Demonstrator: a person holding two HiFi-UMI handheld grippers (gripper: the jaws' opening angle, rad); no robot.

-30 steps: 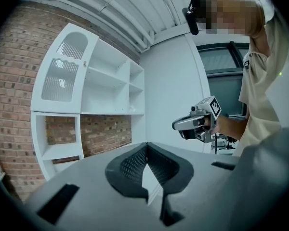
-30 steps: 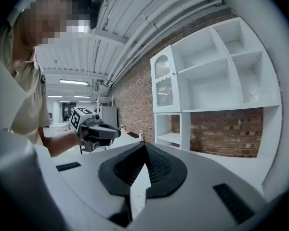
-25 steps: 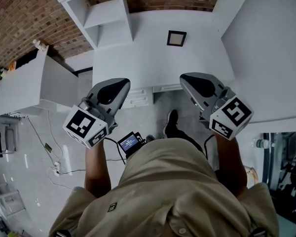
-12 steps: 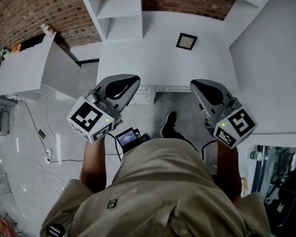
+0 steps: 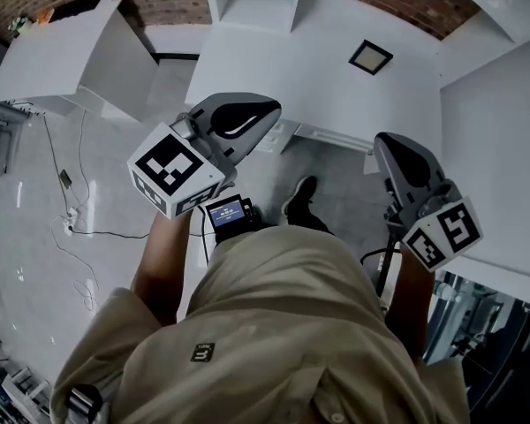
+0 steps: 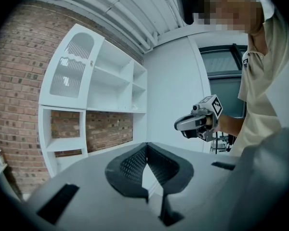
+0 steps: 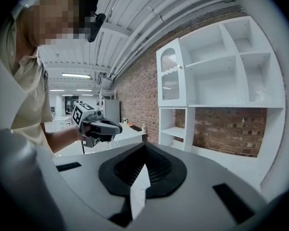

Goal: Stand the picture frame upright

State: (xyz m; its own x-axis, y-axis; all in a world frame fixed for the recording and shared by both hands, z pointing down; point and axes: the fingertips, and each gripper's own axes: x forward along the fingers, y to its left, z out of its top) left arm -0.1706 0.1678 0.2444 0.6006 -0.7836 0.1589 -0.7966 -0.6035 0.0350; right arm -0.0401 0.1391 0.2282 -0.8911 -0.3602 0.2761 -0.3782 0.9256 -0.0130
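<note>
L gripper (image 5: 270, 113) & R gripper (image 5: 386, 142), jaws tight together, both well apart from pic frame (image 5: 371, 56) flat on white desk (image 5: 283, 69)

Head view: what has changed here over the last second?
Mostly the view itself swung: the white desk and picture frame now sit tilted, the frame further right. The left gripper shows larger and higher, the right gripper lower and further right. Nothing was grabbed or released. Unchanged: both grippers shut and empty, frame flat on the desk.

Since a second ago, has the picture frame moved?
No. The picture frame still lies flat on the white desk, in its far right quarter; the view shifted.
</note>
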